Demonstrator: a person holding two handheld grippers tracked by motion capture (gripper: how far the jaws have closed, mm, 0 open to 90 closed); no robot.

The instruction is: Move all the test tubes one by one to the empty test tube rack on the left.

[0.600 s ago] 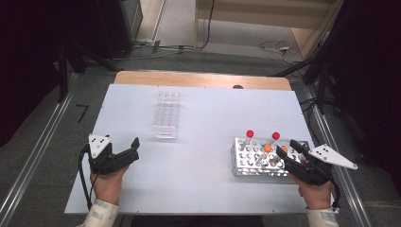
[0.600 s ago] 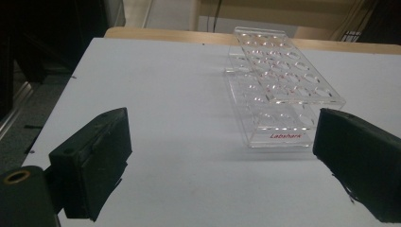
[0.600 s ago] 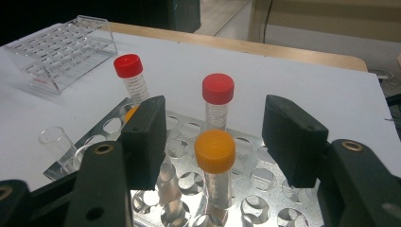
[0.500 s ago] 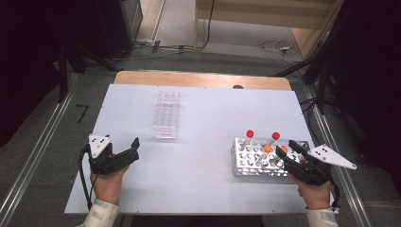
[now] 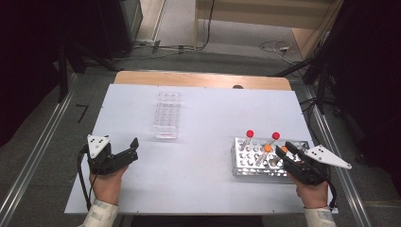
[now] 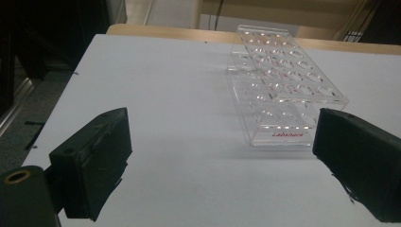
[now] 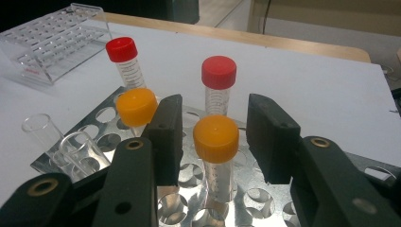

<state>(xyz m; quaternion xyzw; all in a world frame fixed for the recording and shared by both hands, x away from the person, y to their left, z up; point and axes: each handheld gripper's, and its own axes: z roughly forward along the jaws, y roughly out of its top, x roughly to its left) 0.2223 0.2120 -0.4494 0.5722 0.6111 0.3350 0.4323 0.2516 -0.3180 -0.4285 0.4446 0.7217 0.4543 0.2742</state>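
Straddling an orange-capped tube w/ the right gripper: jaws are standing either side of the cap, small gaps showing on both sides, so spread and not yet pinching. That tube is sitting upright in the metal rack, in a hole on the rack's near-right part, closest to the person's right hand. Judging by this, the step in hand is the grasp approach; nothing is being lifted yet.

Next move, prob.: closing the jaws squarely on the cap or just under it, then pulling straight up so the tube is clearing its hole w/o tilting.

Around the rack: a second orange-capped tube is sitting just left of the left jaw in the right gripper view, near enough to get nudged. Two red-capped tubes are standing at the rack's far side, beyond the jaws. A couple of uncapped clear tubes are leaning at the rack's left end. A clear plastic rack is lying well apart, up-left of the metal rack, holes looking empty.

Left gripper is resting far left of the metal rack, jaws spread wide, nothing between them, pointing toward the clear rack.
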